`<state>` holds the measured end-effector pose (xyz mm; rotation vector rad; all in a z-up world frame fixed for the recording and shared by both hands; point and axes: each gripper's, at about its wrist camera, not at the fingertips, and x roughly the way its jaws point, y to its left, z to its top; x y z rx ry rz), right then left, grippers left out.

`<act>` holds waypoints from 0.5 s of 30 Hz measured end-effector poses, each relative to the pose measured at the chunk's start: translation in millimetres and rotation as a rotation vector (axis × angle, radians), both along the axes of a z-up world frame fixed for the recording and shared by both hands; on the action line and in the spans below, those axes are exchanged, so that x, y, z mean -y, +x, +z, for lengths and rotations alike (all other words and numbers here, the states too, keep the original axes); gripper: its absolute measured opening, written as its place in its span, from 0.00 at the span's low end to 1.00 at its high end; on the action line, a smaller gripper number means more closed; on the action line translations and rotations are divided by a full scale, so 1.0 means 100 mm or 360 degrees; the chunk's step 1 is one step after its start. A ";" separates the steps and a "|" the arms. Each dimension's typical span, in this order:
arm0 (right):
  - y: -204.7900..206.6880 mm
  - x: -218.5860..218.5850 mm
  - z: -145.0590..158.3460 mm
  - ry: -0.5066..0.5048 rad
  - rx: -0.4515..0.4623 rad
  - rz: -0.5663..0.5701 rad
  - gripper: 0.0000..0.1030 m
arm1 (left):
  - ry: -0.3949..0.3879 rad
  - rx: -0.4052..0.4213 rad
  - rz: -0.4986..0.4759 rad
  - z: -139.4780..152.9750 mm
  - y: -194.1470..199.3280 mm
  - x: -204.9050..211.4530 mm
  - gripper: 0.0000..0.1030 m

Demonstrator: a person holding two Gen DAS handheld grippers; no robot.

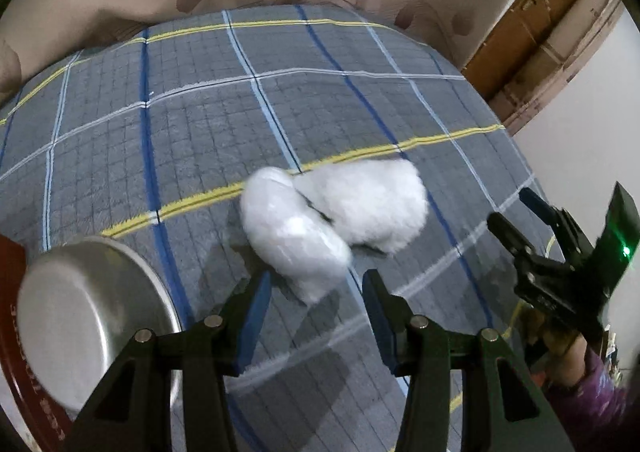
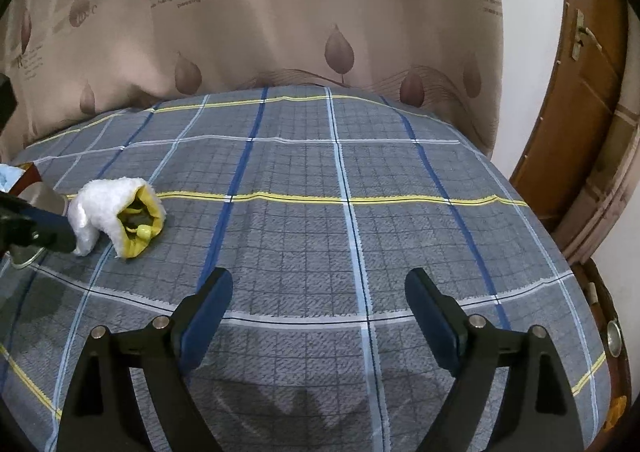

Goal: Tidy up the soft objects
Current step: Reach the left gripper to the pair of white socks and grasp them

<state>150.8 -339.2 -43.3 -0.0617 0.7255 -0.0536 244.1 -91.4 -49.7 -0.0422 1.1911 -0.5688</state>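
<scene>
left gripper (image 1: 316, 288) with fingers apart, empty, just short of the white fluffy slippers (image 1: 332, 219) on the plaid bedspread (image 1: 200, 123); pair lies straight ahead, slanting; right gripper (image 2: 320, 308) wide apart, empty, farther off.

Your metal bowl (image 1: 94, 316) motion-blurred, partly behind left gripper's arm, lower left. Red tray (image 1: 10, 332) cut by left edge. Right wrist view: bowl mostly hidden behind left gripper (image 2: 56, 232).

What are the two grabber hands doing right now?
Left gripper: open, empty, just short of the white fluffy thing.
Right gripper: open, empty.
</scene>
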 end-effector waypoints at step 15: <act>0.05 -0.04 -0.04 0.0015 -0.0055 0.0054 0.84 | -0.0021 -0.0027 -0.0002 -0.12 0.52 0.01 0.47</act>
